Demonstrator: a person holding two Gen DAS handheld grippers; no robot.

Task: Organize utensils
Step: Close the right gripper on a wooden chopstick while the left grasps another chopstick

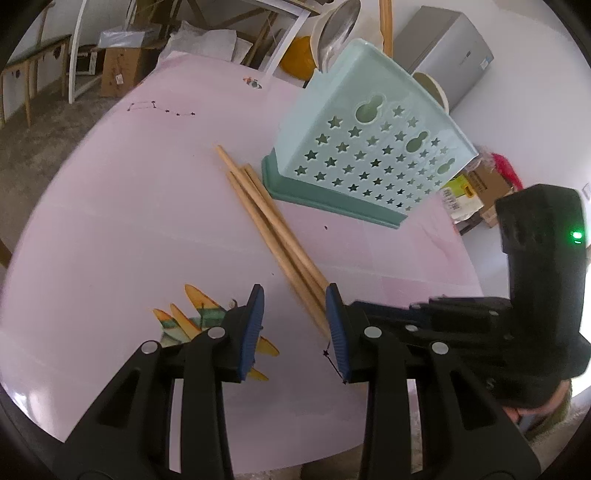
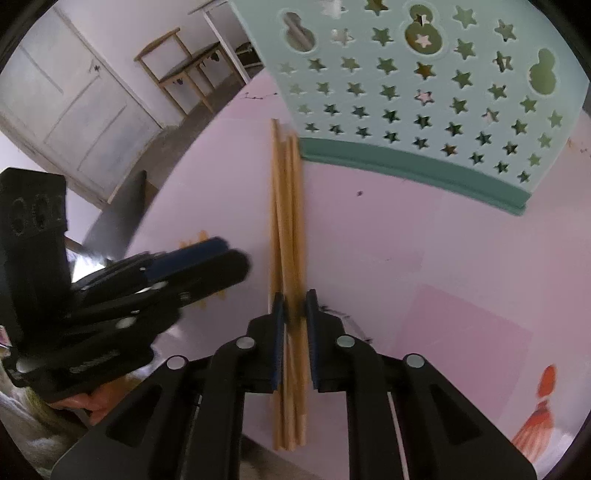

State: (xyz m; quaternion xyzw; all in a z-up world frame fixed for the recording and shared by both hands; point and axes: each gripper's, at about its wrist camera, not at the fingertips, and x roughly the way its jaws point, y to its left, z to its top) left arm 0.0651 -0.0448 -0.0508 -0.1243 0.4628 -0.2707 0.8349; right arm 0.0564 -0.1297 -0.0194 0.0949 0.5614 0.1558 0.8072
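The right tool (image 2: 295, 306) has its pads pinched in on the bundle of wooden chopsticks (image 2: 288, 221), which lies flat on the pink table (image 2: 424, 240), running from the near edge toward the far side, its far tips just beside the left corner of the pale green star-punched utensil holder (image 2: 406, 92). The left tool (image 1: 295, 317) stands partly open with nothing between its pads; the chopsticks pass just beside its right pad.

What could go wrong: the grip sits near the bundle's near end, so most of the length hangs beyond the pads. Lifted from there, the sticks may droop, fan apart, or one may slip out, since round wood gives the pads little to bite on and the outer sticks are only held through their neighbours. The far tips lie close to the holder's dark green base; a swing on the way up could knock or shift the holder. The two tools are also close together, and a sideways move could bump them.

Count: three chopsticks, I think, though blur where they cross makes a fourth possible. One holder. In it, one metal spoon (image 1: 338, 29), at least one wooden stick (image 1: 386, 26) upright, and what looks like a pale ladle or scoop behind. Two tools.
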